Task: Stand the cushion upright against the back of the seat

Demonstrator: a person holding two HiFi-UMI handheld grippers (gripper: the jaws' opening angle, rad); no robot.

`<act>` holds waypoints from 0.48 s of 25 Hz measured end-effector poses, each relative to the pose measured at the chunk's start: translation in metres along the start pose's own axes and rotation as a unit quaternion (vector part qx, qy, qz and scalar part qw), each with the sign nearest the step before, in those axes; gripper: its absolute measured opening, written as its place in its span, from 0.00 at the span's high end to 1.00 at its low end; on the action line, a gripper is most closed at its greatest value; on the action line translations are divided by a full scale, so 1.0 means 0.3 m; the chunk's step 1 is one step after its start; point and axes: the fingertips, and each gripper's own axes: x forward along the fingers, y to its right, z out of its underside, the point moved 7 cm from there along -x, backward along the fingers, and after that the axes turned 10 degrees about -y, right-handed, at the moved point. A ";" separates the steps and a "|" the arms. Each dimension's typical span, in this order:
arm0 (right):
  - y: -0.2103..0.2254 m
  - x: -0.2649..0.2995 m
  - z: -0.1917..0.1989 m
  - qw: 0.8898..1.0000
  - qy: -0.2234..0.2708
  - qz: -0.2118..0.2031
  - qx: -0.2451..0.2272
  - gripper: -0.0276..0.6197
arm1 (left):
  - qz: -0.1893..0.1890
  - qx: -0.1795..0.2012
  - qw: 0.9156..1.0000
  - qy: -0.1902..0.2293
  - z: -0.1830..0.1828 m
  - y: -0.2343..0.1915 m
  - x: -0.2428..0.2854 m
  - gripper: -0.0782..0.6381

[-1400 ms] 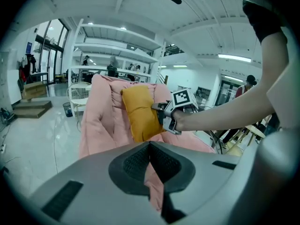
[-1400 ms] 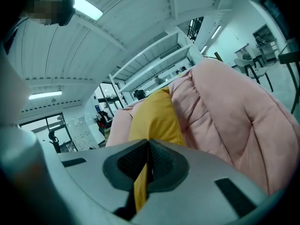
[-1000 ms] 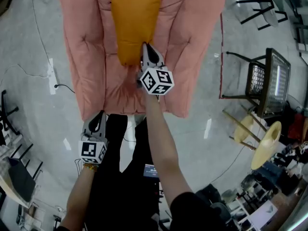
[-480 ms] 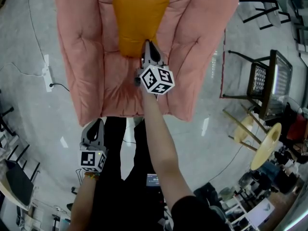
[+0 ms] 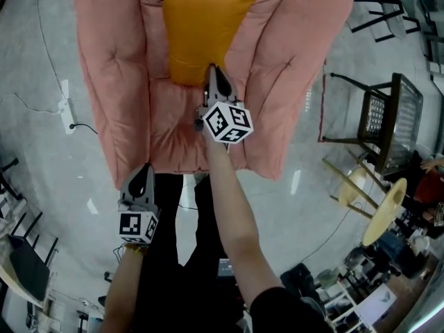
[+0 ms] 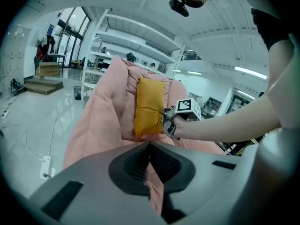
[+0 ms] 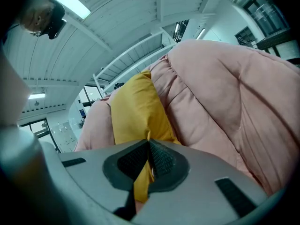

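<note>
Both tools have sunk slightly, and the right tool (image 5: 212, 70) stays clamped on the bottom edge of the mustard cushion (image 5: 201, 26), which stands at twelve o'clock against the back of the pink armchair (image 5: 114, 82), seemingly awaiting only release, while the left tool (image 5: 141, 171), at seven o'clock, hangs closed and empty.

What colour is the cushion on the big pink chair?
Mustard yellow, plain with no pattern. The cushion shows best in the head view.
</note>
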 end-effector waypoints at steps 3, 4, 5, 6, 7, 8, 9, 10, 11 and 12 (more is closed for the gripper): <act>0.005 0.015 0.009 1.000 -0.002 0.000 -0.004 0.93 | 0.004 0.008 1.000 0.025 -0.089 -0.017 0.111 0.87; 0.006 0.018 0.012 1.000 -0.003 0.000 -0.005 0.93 | 0.007 0.014 0.999 0.035 -0.125 -0.023 0.144 0.87; 0.007 0.020 0.015 1.000 -0.003 0.001 -0.005 0.93 | 0.009 0.021 0.999 0.045 -0.161 -0.029 0.176 0.87; 0.008 0.021 0.017 1.000 -0.002 0.002 -0.005 0.93 | 0.010 0.028 0.998 0.054 -0.196 -0.036 0.204 0.87; 0.009 0.024 0.019 1.000 -0.001 0.003 -0.005 0.93 | 0.011 0.032 0.998 0.062 -0.230 -0.043 0.229 0.87; 0.009 0.027 0.020 1.000 0.000 0.004 -0.004 0.93 | 0.012 0.035 0.997 0.068 -0.262 -0.051 0.251 0.87; 0.008 0.029 0.020 1.000 0.001 0.004 -0.004 0.93 | 0.012 0.036 0.997 0.073 -0.291 -0.058 0.269 0.87; 0.007 0.031 0.019 1.000 0.001 0.005 -0.004 0.93 | 0.013 0.038 0.996 0.078 -0.318 -0.064 0.283 0.87; 0.006 0.032 0.018 1.000 0.001 0.006 -0.005 0.93 | 0.014 0.039 0.996 0.083 -0.341 -0.067 0.295 0.87; 0.005 0.034 0.017 1.000 0.001 0.007 -0.007 0.93 | 0.016 0.040 0.995 0.086 -0.362 -0.070 0.305 0.87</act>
